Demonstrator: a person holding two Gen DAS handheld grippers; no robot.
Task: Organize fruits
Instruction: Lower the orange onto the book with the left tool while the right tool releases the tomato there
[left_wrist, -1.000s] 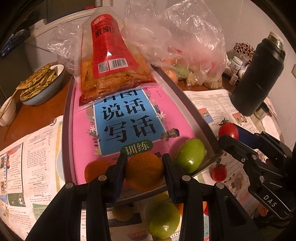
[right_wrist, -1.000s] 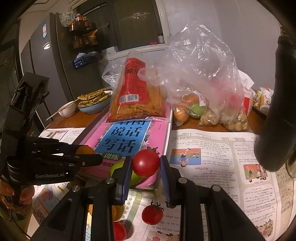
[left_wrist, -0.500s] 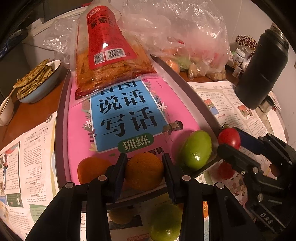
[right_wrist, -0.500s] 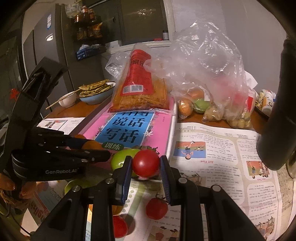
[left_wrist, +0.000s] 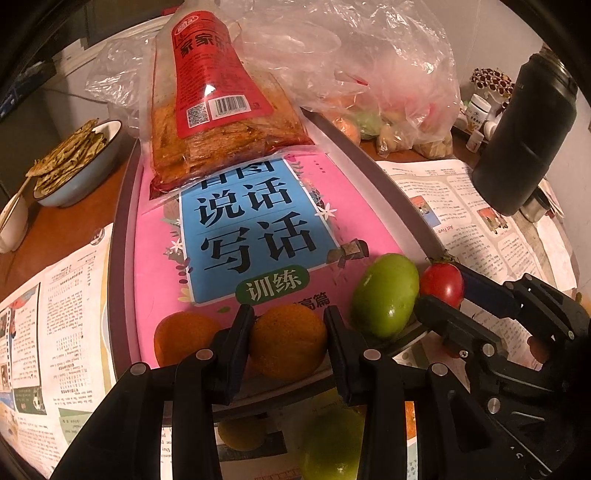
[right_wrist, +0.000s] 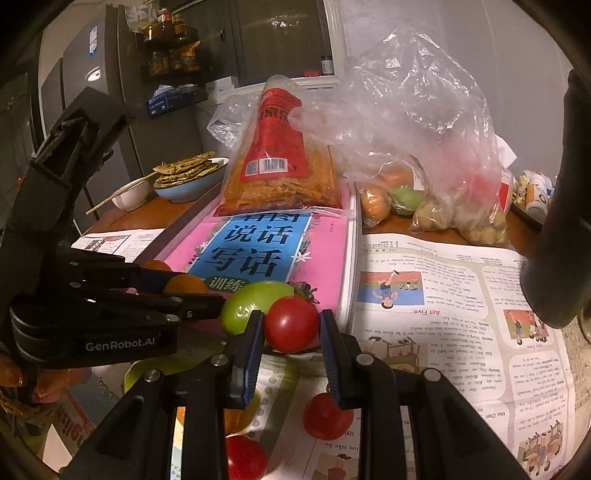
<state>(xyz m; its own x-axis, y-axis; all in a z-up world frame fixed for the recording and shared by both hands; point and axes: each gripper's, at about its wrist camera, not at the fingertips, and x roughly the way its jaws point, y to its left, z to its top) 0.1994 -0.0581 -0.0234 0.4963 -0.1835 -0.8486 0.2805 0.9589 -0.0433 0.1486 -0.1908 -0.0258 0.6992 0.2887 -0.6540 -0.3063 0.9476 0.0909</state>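
Left gripper (left_wrist: 288, 341) clamps a round orange fruit (left_wrist: 287, 340), right gripper (right_wrist: 291, 328) a red tomato (right_wrist: 291, 323), both over the pink book's (left_wrist: 236, 229) near edge beside two fruits already there; several loose on the newspaper (right_wrist: 443, 295) likely remain.

A tall dark grey refrigerator (right_wrist: 74, 92) stands at far left, beside dark cabinet doors (right_wrist: 280, 37). A pale plain wall (right_wrist: 461, 55) rises at right. Warm dim light falls on the brown wooden table (left_wrist: 66, 229).

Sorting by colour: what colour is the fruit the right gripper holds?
Red: the tomato in the right gripper, clearest in the right wrist view.
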